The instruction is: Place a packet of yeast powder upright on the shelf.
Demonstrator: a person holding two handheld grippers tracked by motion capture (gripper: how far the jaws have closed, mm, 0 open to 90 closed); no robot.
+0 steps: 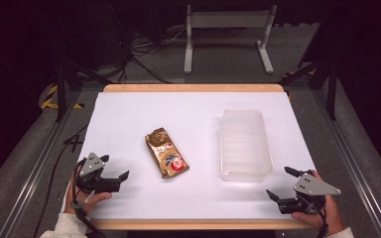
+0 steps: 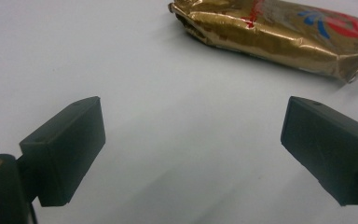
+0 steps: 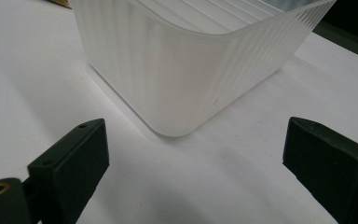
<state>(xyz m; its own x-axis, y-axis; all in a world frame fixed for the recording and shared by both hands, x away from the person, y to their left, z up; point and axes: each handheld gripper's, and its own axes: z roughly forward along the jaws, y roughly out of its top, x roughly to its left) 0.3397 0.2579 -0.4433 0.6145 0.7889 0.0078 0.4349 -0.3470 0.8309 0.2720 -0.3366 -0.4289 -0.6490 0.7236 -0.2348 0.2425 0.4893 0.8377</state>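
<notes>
left gripper (image 1: pixel 115 167): held in left hand (image 1: pixel 82 198), jaws spread wide, nothing between them, tips aimed forward and to its right, low over the surface | right gripper (image 1: pixel 282 183): held in right hand (image 1: pixel 325 210), jaws spread wide, nothing between them, tips aimed forward-left, low over the surface

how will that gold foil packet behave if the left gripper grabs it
The gold foil packet looks creased and puffy, so it would probably crumple and flex rather than stay stiff. Its glossy film may be slippery in the gripper. Lying flat, it seems unlikely to roll.
</notes>
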